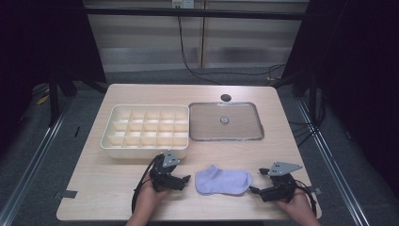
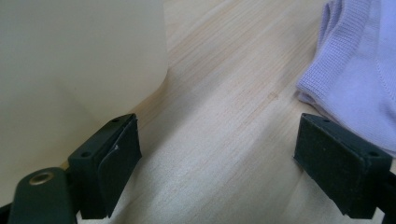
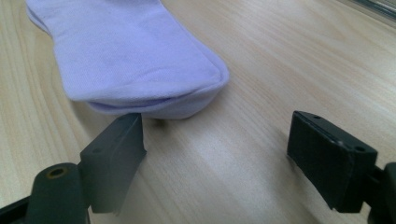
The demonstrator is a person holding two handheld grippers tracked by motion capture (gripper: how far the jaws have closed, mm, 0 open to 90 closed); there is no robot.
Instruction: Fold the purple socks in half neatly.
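Note:
A pale lilac sock [image 1: 223,181] lies flat on the wooden table near its front edge, between my two grippers. My left gripper [image 1: 187,180] rests on the table just left of the sock's cuff [image 2: 348,70], jaws open with bare wood between them. On the other side, my right gripper [image 1: 254,190] sits low by the sock's toe [image 3: 140,60], open too; its left jaw stands just in front of the toe's edge, with nothing between the pads.
A cream divider box [image 1: 146,129] with several compartments stands behind the left gripper, its wall [image 2: 79,60] close by. A clear lid [image 1: 226,121] lies flat to the right of it. A round hole [image 1: 226,98] is in the table's far side.

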